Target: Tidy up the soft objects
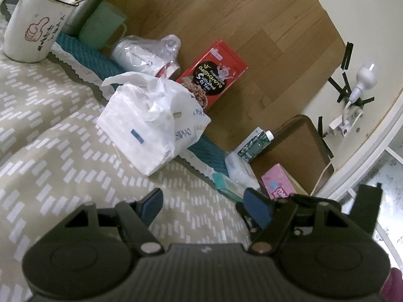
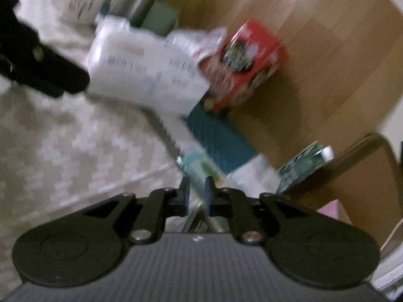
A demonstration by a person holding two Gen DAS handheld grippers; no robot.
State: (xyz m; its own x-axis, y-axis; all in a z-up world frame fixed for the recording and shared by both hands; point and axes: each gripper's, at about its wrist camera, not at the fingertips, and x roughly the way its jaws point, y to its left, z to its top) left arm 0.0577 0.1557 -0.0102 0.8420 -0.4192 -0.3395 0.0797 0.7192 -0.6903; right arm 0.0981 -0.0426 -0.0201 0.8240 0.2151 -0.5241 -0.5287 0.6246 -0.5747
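A white tissue pack in crumpled plastic (image 1: 153, 123) lies on the patterned beige cloth (image 1: 50, 130). My left gripper (image 1: 204, 205) is open and empty, a short way in front of the pack. The right wrist view is blurred. There my right gripper (image 2: 197, 191) has its blue pads close together around a thin green and white packet (image 2: 201, 168). The tissue pack (image 2: 148, 75) lies ahead of it, and the left gripper's black body (image 2: 37, 68) shows at the upper left.
A white mug (image 1: 35, 25), a green cup (image 1: 100, 25), a red snack box (image 1: 214, 73), a teal mat (image 1: 93, 55), a dark green carton (image 1: 254, 144), a pink box (image 1: 277, 183) and a brown chair (image 1: 294, 146) stand along the cloth's far edge.
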